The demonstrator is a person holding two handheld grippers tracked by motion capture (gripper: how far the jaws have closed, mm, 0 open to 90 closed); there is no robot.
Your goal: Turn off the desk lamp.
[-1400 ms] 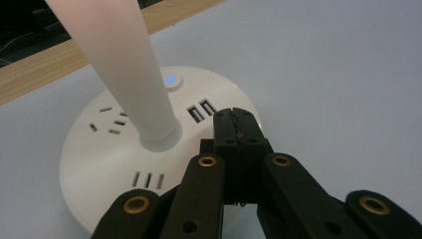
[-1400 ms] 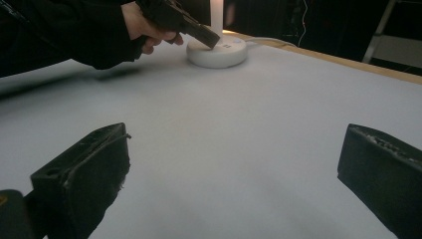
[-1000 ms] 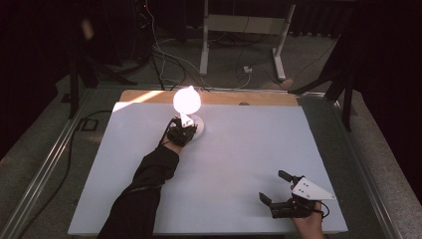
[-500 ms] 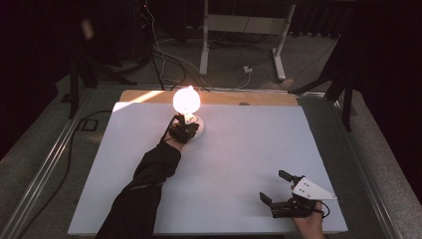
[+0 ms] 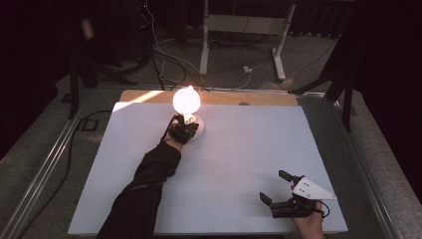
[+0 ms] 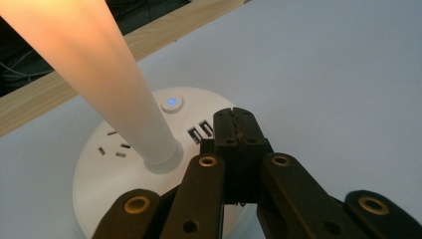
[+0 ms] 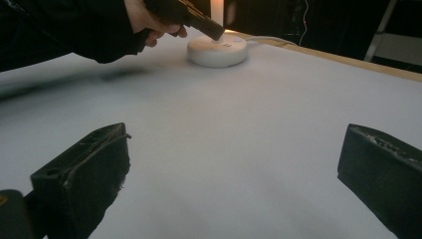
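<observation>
A lit lamp with a glowing bulb (image 5: 186,99) stands plugged into a round white power socket base (image 5: 197,129) at the table's far side. Close up, the warm tapered lamp stem (image 6: 119,84) rises from the base (image 6: 99,174), beside a blue lit button (image 6: 171,102) and two USB ports (image 6: 199,131). My left gripper (image 5: 183,128) is shut with nothing in it, and its tips (image 6: 235,124) hover over the base's top by the USB ports. My right gripper (image 5: 273,186) rests near the front right edge, open and holding nothing (image 7: 234,164).
The white table top (image 5: 239,164) has a wooden strip (image 5: 219,97) along its far edge. Cables and a metal stand (image 5: 244,30) lie on the dark floor beyond. The person's dark sleeve (image 5: 144,189) crosses the left half of the table.
</observation>
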